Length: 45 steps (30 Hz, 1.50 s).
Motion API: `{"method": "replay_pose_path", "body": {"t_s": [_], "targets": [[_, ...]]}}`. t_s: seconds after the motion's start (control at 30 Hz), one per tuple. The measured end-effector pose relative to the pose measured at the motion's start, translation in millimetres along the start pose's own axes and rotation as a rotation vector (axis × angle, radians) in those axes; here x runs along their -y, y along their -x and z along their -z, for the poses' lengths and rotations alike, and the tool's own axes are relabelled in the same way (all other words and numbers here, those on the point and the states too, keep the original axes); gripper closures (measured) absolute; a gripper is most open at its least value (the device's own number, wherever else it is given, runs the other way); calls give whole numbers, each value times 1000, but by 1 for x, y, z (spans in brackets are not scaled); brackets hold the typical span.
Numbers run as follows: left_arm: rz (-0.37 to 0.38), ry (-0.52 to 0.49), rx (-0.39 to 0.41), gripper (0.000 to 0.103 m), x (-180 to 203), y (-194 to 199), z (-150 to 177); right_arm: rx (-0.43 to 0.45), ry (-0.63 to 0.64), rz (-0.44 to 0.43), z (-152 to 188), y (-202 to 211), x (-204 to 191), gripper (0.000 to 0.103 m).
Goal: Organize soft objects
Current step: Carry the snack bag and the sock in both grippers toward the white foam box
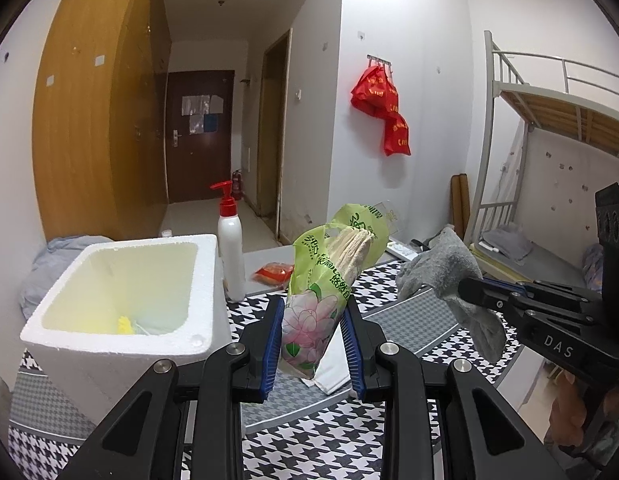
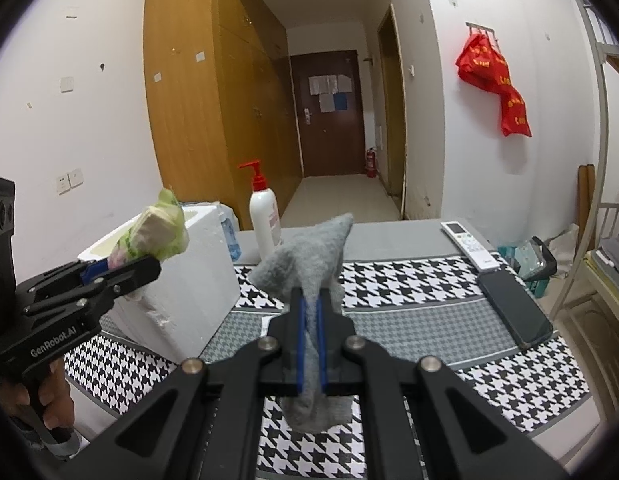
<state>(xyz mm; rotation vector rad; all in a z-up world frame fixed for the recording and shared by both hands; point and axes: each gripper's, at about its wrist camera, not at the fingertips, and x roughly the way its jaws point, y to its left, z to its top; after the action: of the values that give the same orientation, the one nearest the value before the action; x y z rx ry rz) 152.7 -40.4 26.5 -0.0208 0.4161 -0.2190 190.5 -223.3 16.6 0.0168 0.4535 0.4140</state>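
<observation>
Carrying both items: the left gripper (image 1: 313, 344) pinches a green tissue pack (image 1: 323, 280), the right gripper (image 2: 309, 344) a grey sock (image 2: 309, 256). Next, I judge, each goes into the foam box (image 1: 121, 340), left of the left jaws.

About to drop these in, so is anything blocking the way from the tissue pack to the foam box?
Nothing visible does. The left gripper holds the tissue pack beside the foam box, whose top is open, with only something small and yellow inside.
</observation>
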Motion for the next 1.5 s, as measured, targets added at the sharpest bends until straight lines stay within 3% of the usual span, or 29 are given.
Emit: {"method": "replay_pose_path", "body": {"t_s": [0.8, 1.5], "targets": [[-62, 44, 75, 73, -32, 35, -17, 50, 48, -58, -20, -4, -21, 95], [-189, 83, 104, 73, -77, 54, -24, 54, 102, -150, -38, -28, -60, 95]]}}
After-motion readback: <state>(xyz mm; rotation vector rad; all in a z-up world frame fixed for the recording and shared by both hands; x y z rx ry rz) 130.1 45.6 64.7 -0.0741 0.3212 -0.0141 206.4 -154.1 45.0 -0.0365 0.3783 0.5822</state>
